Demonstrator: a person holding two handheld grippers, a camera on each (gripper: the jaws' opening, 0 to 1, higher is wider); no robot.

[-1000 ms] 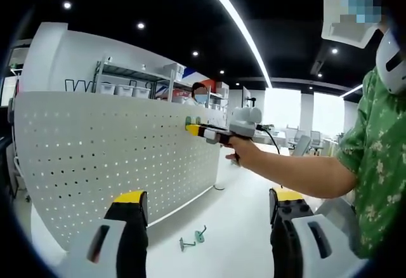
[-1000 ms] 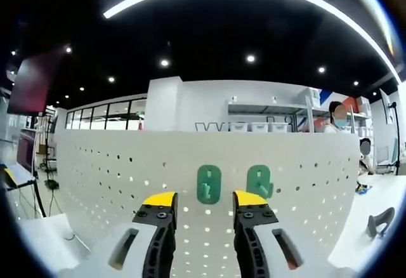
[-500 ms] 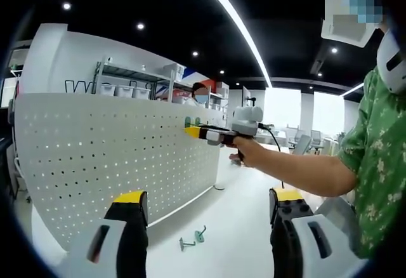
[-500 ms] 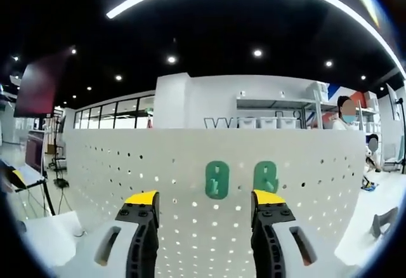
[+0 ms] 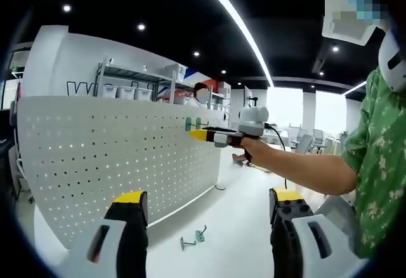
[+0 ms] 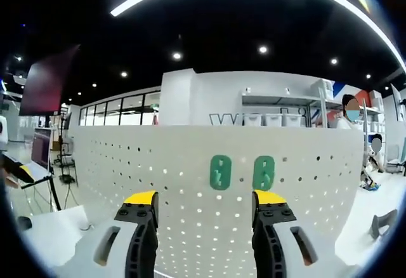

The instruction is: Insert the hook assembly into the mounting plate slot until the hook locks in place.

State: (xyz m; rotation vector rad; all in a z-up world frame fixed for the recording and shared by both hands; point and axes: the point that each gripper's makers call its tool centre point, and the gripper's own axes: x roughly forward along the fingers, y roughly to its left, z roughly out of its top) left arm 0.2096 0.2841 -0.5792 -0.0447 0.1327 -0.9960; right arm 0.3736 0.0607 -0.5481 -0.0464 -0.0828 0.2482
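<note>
An upright white pegboard plate [image 5: 95, 157] stands on the white table, and two green hook assemblies [image 5: 192, 124] sit side by side near its top right. In the right gripper view the same hooks [image 6: 220, 172] [image 6: 263, 172] hang flat on the pegboard [image 6: 158, 164], straight ahead. My right gripper [image 6: 205, 198] is open and holds nothing, a short way off the board. From the left gripper view it [image 5: 198, 133] hovers by the hooks, held in a person's hand. My left gripper [image 5: 208, 198] is open and holds nothing, low over the table.
Two loose hooks [image 5: 193, 238] lie on the table at the foot of the board. A grey hook [image 6: 380, 222] lies on the table at right. A person's arm and green patterned shirt [image 5: 374, 164] fill the right. Shelves with bins [image 5: 127, 87] stand behind the board.
My right gripper's jaws have spread wider and it has drawn back a little from the board and its hooks. The left gripper has stayed put.
</note>
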